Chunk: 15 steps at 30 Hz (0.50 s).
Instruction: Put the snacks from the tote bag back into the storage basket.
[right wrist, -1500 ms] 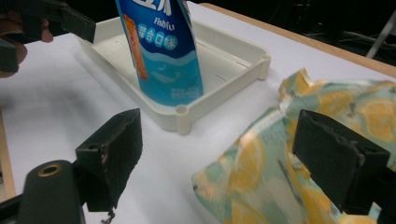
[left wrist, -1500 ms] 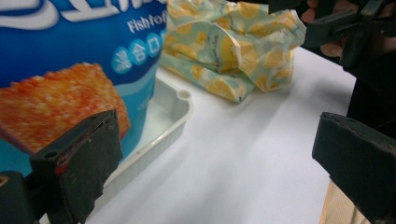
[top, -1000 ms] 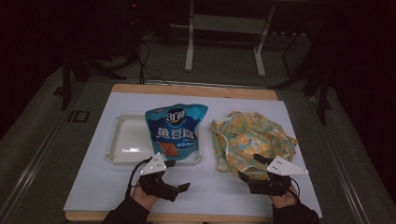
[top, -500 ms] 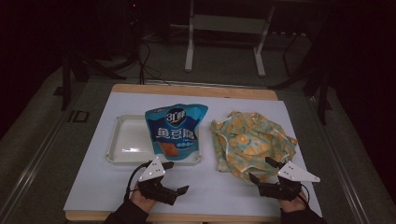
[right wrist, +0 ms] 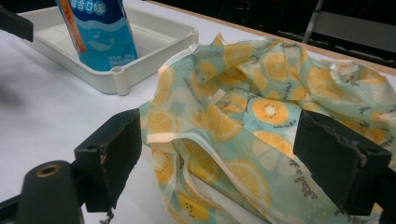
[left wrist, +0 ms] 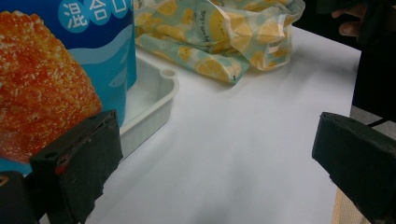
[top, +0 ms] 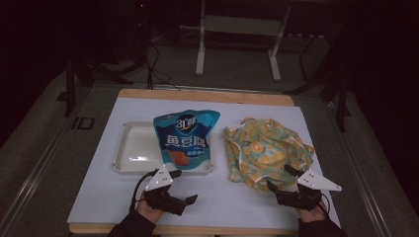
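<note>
A white plastic tray (top: 129,150) with low walls sits on the left part of the white table top (top: 99,197). A blue shiny snack bag (top: 187,138) with a picture of an orange crispy piece lies in the tray, on its right half. The bag's bottom end reaches the near wall of the tray.

The left gripper (top: 184,186) is near the front edge of the table, just in front of the tray. Its two black jaws are wide apart and hold nothing. In the left gripper view, one jaw is right beside the bottom of the snack bag, and the other jaw is over the bare table. I cannot tell if the near jaw touches the bag.

To the right of the tray lies a crumpled cloth bag (top: 267,150) in pale green with orange and lemon slices printed on it. It lies flat on the table, close to the tray but apart from it.

The right gripper (top: 279,178) is at the near edge of the cloth bag. Its jaws are wide apart too, one on each side of the cloth's near fold, and they are not pinching it.
</note>
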Motion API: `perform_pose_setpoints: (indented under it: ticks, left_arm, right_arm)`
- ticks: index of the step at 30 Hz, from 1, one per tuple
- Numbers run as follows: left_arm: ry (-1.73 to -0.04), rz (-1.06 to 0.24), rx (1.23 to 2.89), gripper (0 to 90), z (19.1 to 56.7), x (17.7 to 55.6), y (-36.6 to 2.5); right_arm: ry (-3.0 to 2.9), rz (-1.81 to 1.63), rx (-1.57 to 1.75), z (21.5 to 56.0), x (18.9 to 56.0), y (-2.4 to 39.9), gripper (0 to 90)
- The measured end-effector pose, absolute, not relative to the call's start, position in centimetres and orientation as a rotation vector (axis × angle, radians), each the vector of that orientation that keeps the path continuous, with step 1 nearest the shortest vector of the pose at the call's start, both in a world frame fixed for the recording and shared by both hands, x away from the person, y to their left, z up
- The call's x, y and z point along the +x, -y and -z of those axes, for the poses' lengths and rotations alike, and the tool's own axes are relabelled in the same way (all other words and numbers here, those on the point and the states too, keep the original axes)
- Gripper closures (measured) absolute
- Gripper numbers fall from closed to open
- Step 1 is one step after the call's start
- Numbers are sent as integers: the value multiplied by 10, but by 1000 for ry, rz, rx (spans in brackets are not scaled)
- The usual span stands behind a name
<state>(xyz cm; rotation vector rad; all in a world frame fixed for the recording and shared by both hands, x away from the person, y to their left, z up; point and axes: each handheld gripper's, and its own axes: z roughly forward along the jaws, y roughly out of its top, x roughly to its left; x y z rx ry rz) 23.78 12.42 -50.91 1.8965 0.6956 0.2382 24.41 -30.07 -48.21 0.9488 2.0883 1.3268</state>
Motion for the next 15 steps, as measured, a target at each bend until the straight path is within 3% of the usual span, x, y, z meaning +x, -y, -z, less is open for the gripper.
perform_pose_setpoints:
  ticks: [15]
  left_arm:
    - [-693, -247, 1902, 24, 512, 238, -128]
  right_arm:
    - [-2049, -1338, 1001, 484, 246, 307, 153]
